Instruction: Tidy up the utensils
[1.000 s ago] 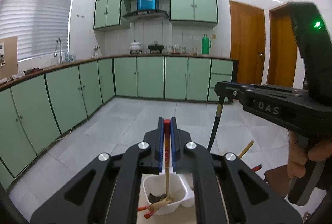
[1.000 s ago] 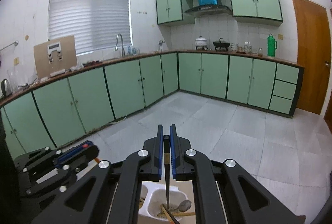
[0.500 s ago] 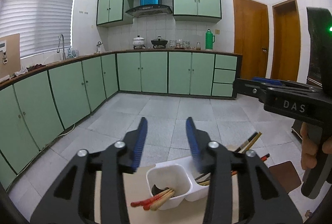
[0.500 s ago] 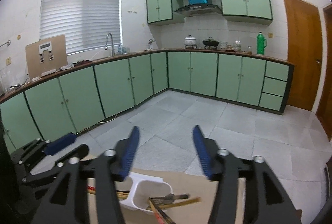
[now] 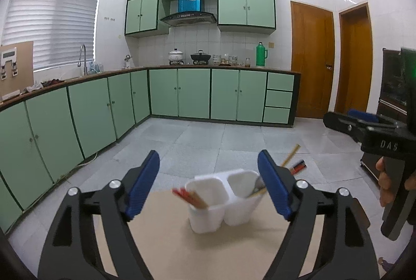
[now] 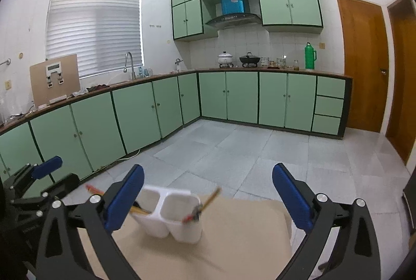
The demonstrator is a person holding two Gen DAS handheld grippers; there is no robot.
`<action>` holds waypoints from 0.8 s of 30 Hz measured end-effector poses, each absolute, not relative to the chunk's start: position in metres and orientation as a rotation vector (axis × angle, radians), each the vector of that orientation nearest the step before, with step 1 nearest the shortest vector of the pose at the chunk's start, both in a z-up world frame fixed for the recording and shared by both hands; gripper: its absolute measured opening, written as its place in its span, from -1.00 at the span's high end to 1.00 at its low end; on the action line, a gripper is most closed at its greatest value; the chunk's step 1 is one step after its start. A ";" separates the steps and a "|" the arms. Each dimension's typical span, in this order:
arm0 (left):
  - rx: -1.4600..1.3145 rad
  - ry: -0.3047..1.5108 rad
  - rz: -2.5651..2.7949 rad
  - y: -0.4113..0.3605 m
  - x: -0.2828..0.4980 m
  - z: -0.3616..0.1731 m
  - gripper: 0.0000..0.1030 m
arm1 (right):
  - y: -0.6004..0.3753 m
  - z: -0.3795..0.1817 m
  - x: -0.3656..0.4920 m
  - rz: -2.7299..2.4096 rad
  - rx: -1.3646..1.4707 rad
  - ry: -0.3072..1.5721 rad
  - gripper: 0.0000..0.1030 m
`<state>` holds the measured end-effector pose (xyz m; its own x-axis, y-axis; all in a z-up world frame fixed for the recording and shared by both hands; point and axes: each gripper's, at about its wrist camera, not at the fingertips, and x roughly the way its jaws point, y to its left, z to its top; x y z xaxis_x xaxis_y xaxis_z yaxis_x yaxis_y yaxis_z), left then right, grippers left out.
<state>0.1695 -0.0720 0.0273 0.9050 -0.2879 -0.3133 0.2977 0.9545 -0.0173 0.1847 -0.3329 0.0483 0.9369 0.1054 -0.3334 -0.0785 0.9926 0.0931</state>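
Note:
A white two-compartment utensil holder [image 5: 223, 204] stands on a tan table [image 5: 182, 248]; it also shows in the right wrist view [image 6: 173, 215]. Its left compartment holds red and wooden chopsticks [image 5: 191, 198]. Its right compartment holds a spoon and more chopsticks [image 5: 291, 158]. My left gripper [image 5: 208, 186] is open and empty, pulled back above the holder. My right gripper [image 6: 208, 202] is open and empty too, above and behind the holder. It also shows at the right of the left wrist view [image 5: 364, 124].
The table's far edge [image 6: 247, 199] drops to a grey tiled floor [image 6: 234, 150]. Green cabinets [image 5: 182, 93] line the left and far walls. Two wooden doors [image 5: 312, 61] stand at the right. A dark piece of furniture [image 5: 392, 87] sits at the far right.
Both grippers opened and let go of the chopsticks they held, which now lie in the holder. Both have drawn back and up from the holder.

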 end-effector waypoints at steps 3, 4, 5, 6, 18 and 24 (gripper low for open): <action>0.025 0.323 -0.297 -0.070 0.153 0.025 -0.58 | -0.335 0.039 0.168 0.103 0.094 0.361 -0.88; 0.027 0.324 -0.293 -0.071 0.148 0.024 -0.60 | -0.335 0.037 0.163 0.106 0.100 0.364 -0.88; 0.028 0.325 -0.291 -0.071 0.142 0.023 -0.65 | -0.335 0.035 0.157 0.108 0.106 0.366 -0.88; 0.028 0.327 -0.291 -0.072 0.138 0.022 -0.67 | -0.335 0.032 0.151 0.112 0.112 0.371 -0.88; 0.007 0.354 -0.263 -0.068 0.096 0.014 -0.79 | -0.321 0.016 0.101 0.158 0.108 0.398 -0.88; -0.005 0.373 -0.248 -0.064 0.077 0.010 -0.79 | -0.318 0.014 0.081 0.182 0.117 0.407 -0.88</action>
<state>0.0770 -0.0639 0.0097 0.9014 -0.2411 -0.3597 0.2392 0.9697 -0.0504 0.0814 -0.3181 0.0138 0.9023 0.1986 -0.3826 -0.1518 0.9771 0.1492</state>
